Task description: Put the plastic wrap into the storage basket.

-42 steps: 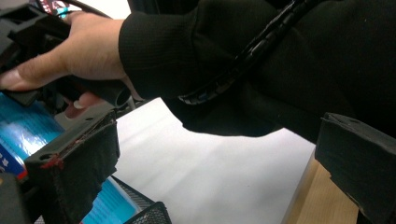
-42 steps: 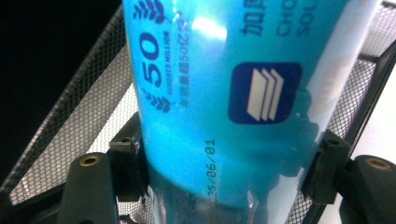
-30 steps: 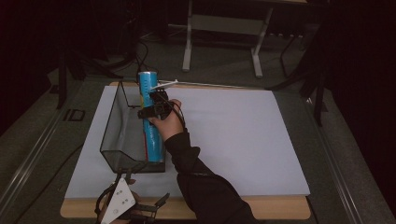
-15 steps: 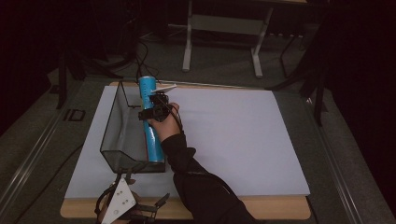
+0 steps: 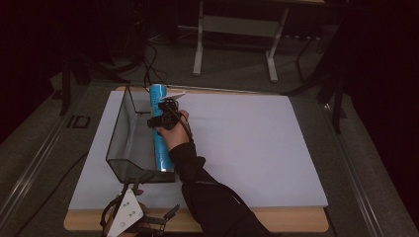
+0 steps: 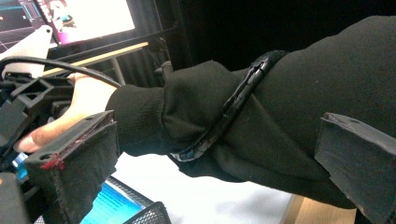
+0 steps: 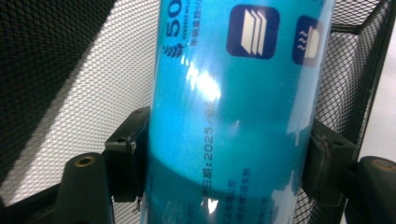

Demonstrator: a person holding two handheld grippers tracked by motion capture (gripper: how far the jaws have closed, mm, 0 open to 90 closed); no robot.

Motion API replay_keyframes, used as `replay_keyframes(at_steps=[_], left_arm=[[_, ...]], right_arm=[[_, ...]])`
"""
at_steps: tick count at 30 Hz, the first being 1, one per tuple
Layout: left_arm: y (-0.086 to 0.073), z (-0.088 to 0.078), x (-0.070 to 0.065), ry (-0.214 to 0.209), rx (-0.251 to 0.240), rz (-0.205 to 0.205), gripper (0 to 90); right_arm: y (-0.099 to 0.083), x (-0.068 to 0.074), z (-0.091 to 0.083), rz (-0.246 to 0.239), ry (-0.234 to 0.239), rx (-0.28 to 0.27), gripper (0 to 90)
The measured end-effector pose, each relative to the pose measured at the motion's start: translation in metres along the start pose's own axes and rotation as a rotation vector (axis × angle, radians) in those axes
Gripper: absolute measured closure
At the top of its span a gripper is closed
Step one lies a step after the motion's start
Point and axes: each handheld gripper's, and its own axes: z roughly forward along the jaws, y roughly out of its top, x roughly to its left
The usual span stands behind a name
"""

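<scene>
A long blue roll [image 5: 160, 143] lies along the right side of a black wire-mesh basket [image 5: 118, 133], its far end resting over the far rim. My right gripper [image 5: 165, 116] reaches down on it from above. In the right gripper view the two pads [image 7: 133, 154] sit against both sides of the blue roll [image 7: 233, 116], with basket mesh [image 7: 70, 70] behind; the jaws have just been opening slightly with the roll still between them. My left gripper [image 5: 165, 217] rests at the table's near edge, its jaws [image 6: 215, 154] wide apart and holding nothing.
A large white sheet [image 5: 247, 143] covers the wooden table [image 5: 296, 219]. The person's black sleeve [image 6: 261, 116] crosses in front of the left gripper. Metal stand legs [image 5: 200, 49] rise beyond the table's far edge.
The right hand has sunk a little, bringing the blue roll lower into the basket. The left gripper has stayed where it was.
</scene>
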Motion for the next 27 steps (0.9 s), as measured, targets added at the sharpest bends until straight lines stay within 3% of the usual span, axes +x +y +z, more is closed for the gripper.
replay_keyframes(at_steps=[1,3,12,22,27], left_arm=[[0.000,0.000,0.000,-0.001,0.002,-0.002,0.5],[0.000,0.000,0.000,-0.002,0.003,-0.002,0.5],[0.000,0.001,0.000,-0.004,0.005,0.000,0.5],[0.000,0.001,0.000,-0.003,0.006,-0.004,0.5],[-0.001,0.002,0.000,-0.004,0.008,-0.005,0.5]], right_arm=[[-0.002,-0.001,0.005,-0.016,-0.027,0.020,27.8],[-0.001,0.000,0.004,-0.027,-0.033,0.018,27.6],[0.001,-0.002,0.004,-0.045,-0.028,0.038,26.8],[0.003,-0.002,-0.005,-0.177,-0.101,0.044,18.8],[0.006,-0.004,-0.017,-0.203,-0.077,0.017,17.6]])
